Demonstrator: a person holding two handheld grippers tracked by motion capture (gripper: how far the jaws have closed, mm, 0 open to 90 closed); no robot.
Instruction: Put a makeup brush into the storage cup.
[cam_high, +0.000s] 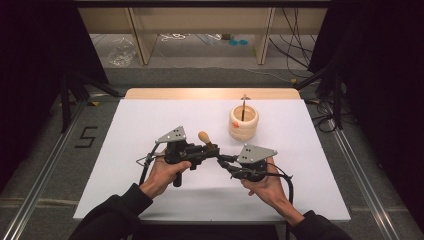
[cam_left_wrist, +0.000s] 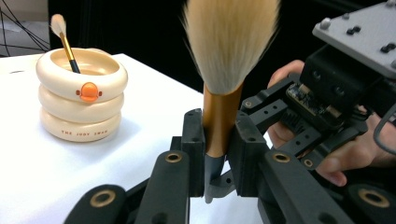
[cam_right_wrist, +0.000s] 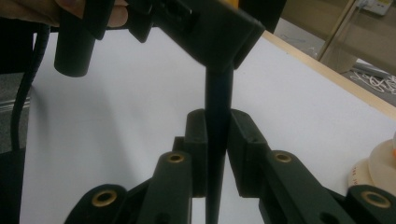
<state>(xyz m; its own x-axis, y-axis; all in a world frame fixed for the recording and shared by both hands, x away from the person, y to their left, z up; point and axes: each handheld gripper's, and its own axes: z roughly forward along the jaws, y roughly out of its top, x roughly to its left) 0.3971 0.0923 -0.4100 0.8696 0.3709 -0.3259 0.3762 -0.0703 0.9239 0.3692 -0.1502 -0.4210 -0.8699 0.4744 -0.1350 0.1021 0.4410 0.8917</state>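
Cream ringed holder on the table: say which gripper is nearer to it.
Right. The right gripper lies just in front of the cream holder, slightly to its left; the left gripper lies farther left. Both clamp the big brush.

A white rectangular tabletop (cam_high: 150, 130) with a pale wooden far edge stands on a grey carpeted floor (cam_high: 45, 145). A silver metal rail (cam_high: 40, 180) runs along the floor on each side of it. Black curtains (cam_high: 35, 50) hang to the left and right. Beyond the table stands a light wooden frame with upright legs (cam_high: 140, 35), with loose black cables (cam_high: 295, 45) lying on the floor nearby. Even light falls from above.
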